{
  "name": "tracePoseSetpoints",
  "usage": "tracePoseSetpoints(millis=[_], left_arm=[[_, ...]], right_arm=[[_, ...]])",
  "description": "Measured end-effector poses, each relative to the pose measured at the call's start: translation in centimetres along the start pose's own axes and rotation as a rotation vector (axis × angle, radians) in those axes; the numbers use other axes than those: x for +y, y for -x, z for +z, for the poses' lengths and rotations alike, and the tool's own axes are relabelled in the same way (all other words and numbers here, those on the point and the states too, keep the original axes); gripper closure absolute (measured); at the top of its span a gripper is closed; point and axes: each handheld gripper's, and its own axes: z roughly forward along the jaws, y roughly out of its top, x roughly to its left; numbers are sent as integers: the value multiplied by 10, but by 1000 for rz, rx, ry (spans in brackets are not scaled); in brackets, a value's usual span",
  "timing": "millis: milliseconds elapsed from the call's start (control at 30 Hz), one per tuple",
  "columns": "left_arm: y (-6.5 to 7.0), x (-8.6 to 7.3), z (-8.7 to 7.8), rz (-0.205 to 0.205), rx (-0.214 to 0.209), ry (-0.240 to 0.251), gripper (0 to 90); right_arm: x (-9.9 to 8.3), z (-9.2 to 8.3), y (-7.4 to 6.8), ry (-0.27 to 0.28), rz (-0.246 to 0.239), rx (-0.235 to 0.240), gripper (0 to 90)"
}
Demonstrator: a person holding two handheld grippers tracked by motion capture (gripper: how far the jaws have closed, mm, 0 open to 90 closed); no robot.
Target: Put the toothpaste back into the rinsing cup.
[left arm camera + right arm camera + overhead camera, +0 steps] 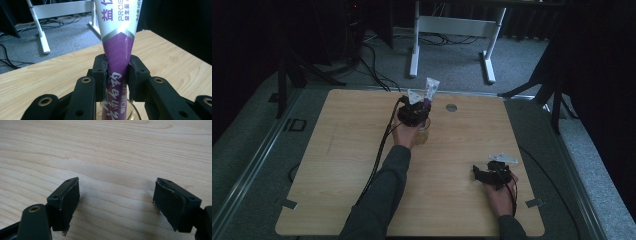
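The tube point(119, 47) is white on top and purple lower down, and it stands up straight. Its low end goes down into a clear cup point(424, 133). The left gripper point(117, 75) is squeezed tight on the purple part, one black pad on each side. In the high view the tube point(431, 89) sticks up above the left gripper point(414, 114), and the cup sits just under it.

The cup is on a wooden table point(337, 165). It sits near the middle of the table's far part, with the far edge close behind it. A small round hole point(451, 107) in the table is just beside the cup, on its right. To the left of the cup the wood is bare all the way to the edge. In front of the cup there is lots of bare wood too.

The right gripper point(492, 172) rests far from the cup, near the table's right front corner. Its two pads stand wide apart with just wood point(112, 157) between them.
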Motion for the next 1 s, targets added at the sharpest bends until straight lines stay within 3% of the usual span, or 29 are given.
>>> tracePoseSetpoints(millis=[233,533,1000], left_arm=[[5,-6,-4,54,-4,-39,699],[4,-16,-9,46,-2,-50,694],[2,-33,-6,39,-11,-117,685]], right_arm=[[0,0,0,0,0,0,213],[0,0,0,0,-1,0,213],[0,0,0,0,0,0,213]])
